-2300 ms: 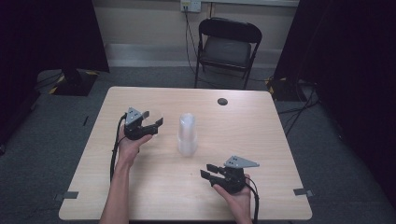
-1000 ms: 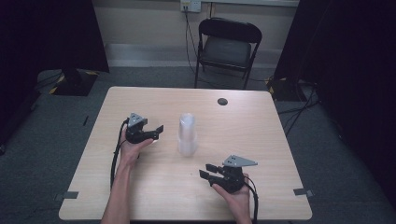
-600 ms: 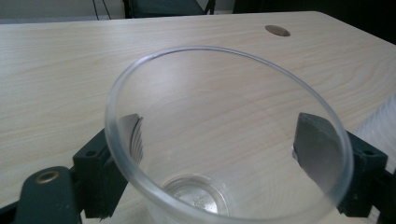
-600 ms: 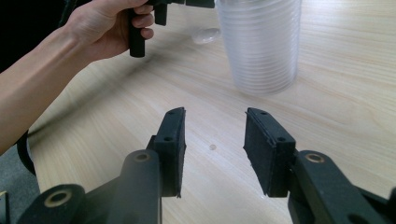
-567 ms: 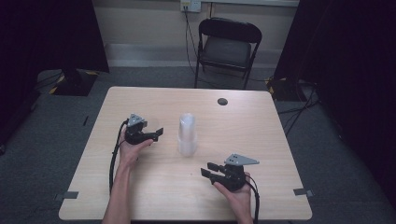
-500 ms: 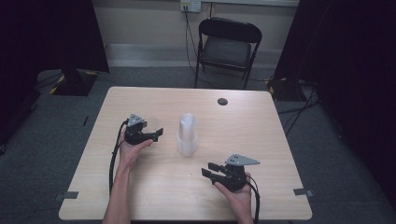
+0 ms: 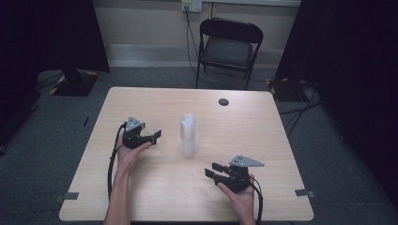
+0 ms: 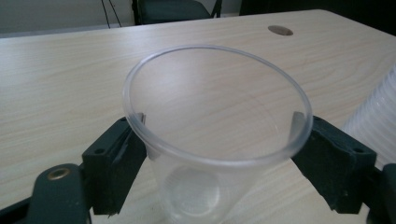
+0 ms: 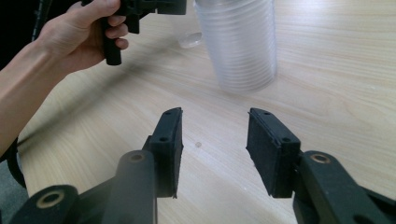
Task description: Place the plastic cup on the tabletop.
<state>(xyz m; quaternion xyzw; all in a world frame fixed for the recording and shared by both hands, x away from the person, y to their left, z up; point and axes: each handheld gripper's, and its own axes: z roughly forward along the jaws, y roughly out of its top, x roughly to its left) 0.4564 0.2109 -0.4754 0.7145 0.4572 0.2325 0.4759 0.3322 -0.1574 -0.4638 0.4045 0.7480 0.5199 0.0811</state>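
Wooden table: left gripper clamps one clear cup upright, left of the cup stack. Right gripper, jaws apart and empty, waits near-right of the stack

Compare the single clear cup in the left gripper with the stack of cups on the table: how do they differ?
The single cup is one cup, held between the left gripper's jaws; the stack is many nested cups, standing free on the table. The single cup's mouth faces up; the stack looks mouth-down. The stack stands taller. Both are clear plastic.

one cup stack, one single cup, two grippers, one chair
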